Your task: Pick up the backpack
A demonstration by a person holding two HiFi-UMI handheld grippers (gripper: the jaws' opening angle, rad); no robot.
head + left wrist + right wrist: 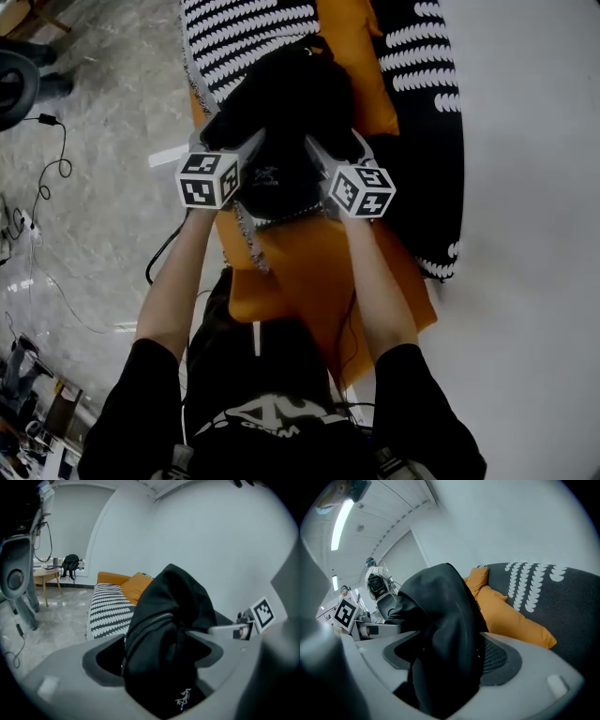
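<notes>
Black backpack (286,112) at upper centre on orange cushion (309,272), left gripper (248,142) and right gripper (317,145) just below, each pinching its fabric.

Beyond the jaws, between them, an orange cushion (356,56); ahead to their left, a black-and-white patterned cover (234,28); farther left, grey floor (103,122) with a cable (64,167); far off, a wooden table (47,572).
</notes>
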